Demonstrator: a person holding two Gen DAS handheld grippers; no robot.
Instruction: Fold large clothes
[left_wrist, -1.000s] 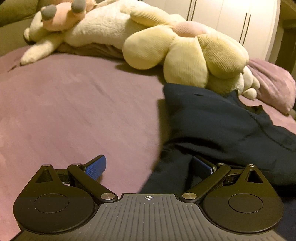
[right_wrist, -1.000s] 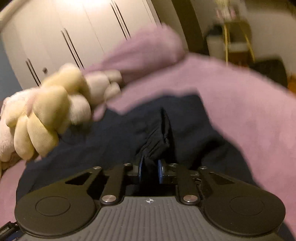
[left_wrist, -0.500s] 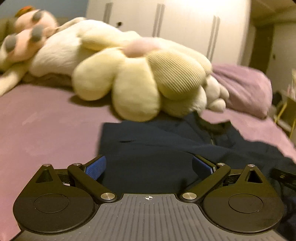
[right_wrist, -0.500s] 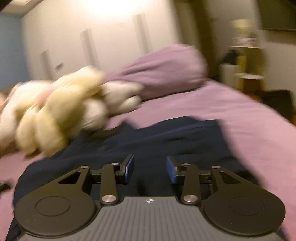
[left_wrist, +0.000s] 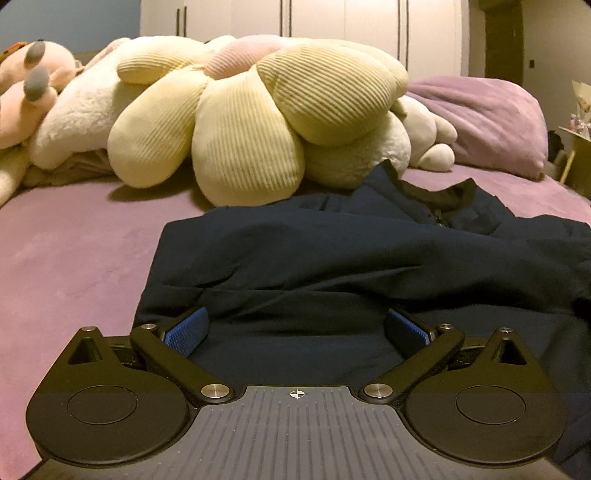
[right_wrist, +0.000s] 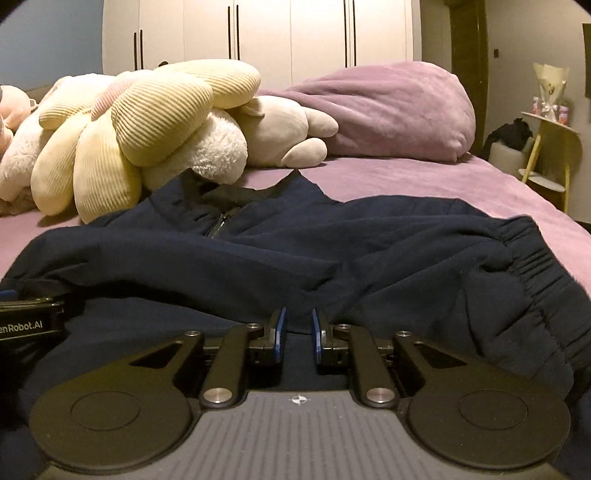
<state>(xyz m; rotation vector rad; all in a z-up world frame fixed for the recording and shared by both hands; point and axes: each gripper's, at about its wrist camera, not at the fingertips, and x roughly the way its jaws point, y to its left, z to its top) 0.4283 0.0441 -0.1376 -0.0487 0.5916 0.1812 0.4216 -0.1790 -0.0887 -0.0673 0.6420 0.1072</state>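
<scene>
Navy jacket (right_wrist: 295, 251) lies rumpled on the purple bed (left_wrist: 74, 240), collar and zip toward the flower plush (left_wrist: 251, 110), elastic cuff bunched at right. Left gripper (left_wrist: 295, 330) spread wide, holding nothing. Right gripper (right_wrist: 297, 334) narrowly parted, empty

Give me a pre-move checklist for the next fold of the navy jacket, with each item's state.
1. Left gripper jaws wide apart, empty: ok.
2. Right gripper jaws narrowly apart, nothing between them: ok.
3. Navy jacket lying flat on the purple bed: not ok, sleeves and body are rumpled.
4. Collar and zipper facing up, visible: ok.
5. Flower plush apart from the jacket: not ok, it sits against the collar end.
6. Near hem edge findable: cannot tell, hidden behind the grippers.
</scene>
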